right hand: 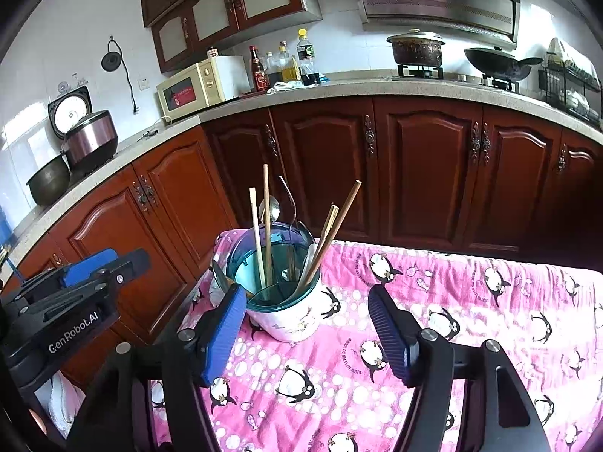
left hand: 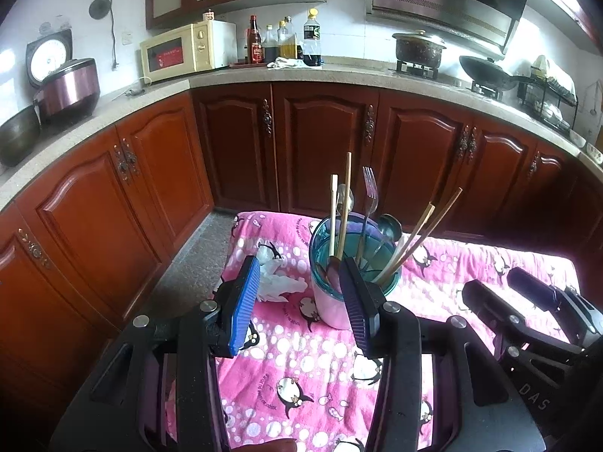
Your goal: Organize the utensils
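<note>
One utensil holder (right hand: 282, 297) stands on the table's pink penguin cloth (right hand: 452, 301), at 12 o'clock from the left claw (left hand: 301, 297) and 11 o'clock from the right claw (right hand: 305, 324). It contains four chopsticks (right hand: 331, 233), one fork (left hand: 370, 192) and at least two spoons (right hand: 272, 207). Both claws stand apart, empty.
</note>
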A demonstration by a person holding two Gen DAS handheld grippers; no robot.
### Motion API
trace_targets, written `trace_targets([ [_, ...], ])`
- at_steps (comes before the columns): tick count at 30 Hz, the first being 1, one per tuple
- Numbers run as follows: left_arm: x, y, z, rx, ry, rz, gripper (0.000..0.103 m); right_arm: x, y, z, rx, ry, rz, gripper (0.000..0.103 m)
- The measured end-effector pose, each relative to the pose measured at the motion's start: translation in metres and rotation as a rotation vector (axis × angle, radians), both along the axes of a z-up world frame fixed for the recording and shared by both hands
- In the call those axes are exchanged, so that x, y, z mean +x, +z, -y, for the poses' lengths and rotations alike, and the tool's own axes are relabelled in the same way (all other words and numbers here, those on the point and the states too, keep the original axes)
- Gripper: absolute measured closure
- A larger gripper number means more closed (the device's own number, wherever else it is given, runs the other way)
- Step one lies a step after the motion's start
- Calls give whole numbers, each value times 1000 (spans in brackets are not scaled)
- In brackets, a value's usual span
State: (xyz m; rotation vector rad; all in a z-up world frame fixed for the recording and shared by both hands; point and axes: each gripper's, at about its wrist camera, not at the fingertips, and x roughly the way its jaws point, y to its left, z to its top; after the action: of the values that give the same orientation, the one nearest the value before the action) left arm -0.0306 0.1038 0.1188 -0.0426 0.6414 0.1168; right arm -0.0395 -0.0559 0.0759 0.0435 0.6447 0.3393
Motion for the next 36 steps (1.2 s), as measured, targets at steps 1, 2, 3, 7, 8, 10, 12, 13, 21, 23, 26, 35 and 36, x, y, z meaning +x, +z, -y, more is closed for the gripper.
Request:
trace_targets([
  [1, -1, 0, 0, 1, 2, 2, 60, 0, 0, -1, -2, 0, 0, 38],
  [2, -1, -1, 0, 2, 4, 2, 60, 0, 0, -1, -1, -1, 1, 38],
  [3, -1, -1, 0, 2, 6, 2, 60, 0, 0, -1, 0, -1, 1, 38],
  [7, -2, -2, -1, -2, 10, 2, 60, 1, -2, -1, -3, 0, -7, 38],
  [8, -2, -2, -1, -2, 11, 3, 60, 1, -2, 0, -3, 0, -9, 38],
  [10, -2, -2, -1, 1, 11, 2, 60, 1, -3, 0, -1, 3, -13, 38],
  [12, -2, -3, -1, 2, 9, -1, 60, 0, -3, 0, -1, 2, -15, 38],
  [13, -2, -3, -1, 3, 10, -2, 60, 0, -3, 0, -2, 2, -16, 38],
  [21, -5, -3, 2, 7, 9, 5, 60, -1, -3, 3, -6, -8, -23, 34],
  [23, -6, -3, 3, 6, 9, 7, 60, -2, -2, 4, -9, -11, -19, 34],
  [26, -8, -3, 6, 19, 14, 15, 60, -2, -2, 5, -4, -14, -21, 34],
  [35, -10, -4, 8, 28, 20, 20, 60, 0, -5, 6, -6, -26, -24, 34],
  [36, -10, -4, 8, 28, 20, 20, 60, 0, -5, 6, -6, -28, -26, 34],
])
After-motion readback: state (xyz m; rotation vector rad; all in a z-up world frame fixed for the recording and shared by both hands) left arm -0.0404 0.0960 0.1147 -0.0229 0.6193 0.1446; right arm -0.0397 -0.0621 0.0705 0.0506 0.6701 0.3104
